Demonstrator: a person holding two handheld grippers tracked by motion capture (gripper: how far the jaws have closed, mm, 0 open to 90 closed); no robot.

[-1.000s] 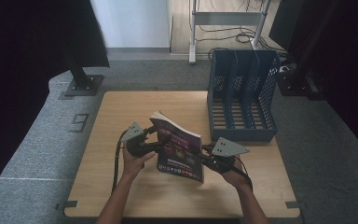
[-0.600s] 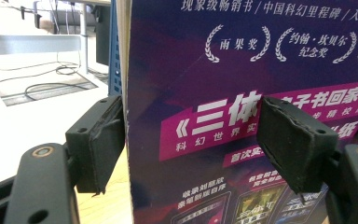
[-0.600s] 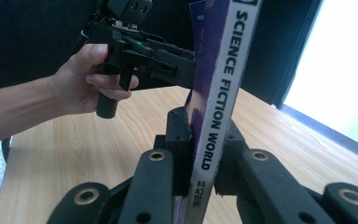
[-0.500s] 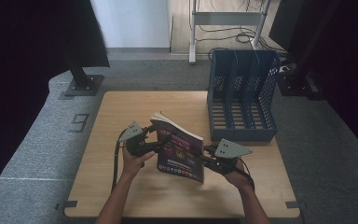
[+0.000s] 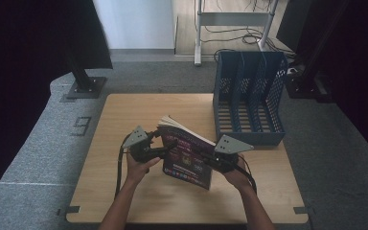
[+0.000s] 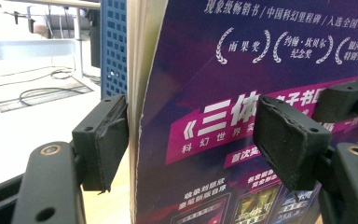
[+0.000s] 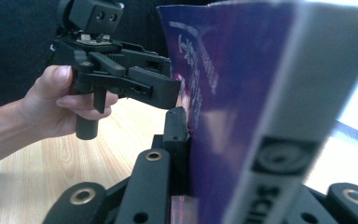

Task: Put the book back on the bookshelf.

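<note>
A thick paperback book (image 5: 187,155) with a purple cover stands upright on its lower edge above the wooden table (image 5: 124,115). My right gripper (image 5: 205,159) is shut on it at the spine end; its jaws have just been closing with the book between them. In the right gripper view one pad (image 7: 177,122) presses the cover of the book (image 7: 242,93). My left gripper (image 5: 165,146) stands open at the page edge. In the left gripper view the book (image 6: 242,84) sits between its wide-set jaws, one pad (image 6: 100,140) beside the pages.
A blue file rack (image 5: 249,100) with three slots stands at the table's back right, just behind the book, and also appears in the left gripper view (image 6: 114,46). Grey carpet surrounds the table. A black stand base (image 5: 84,88) sits on the floor at back left.
</note>
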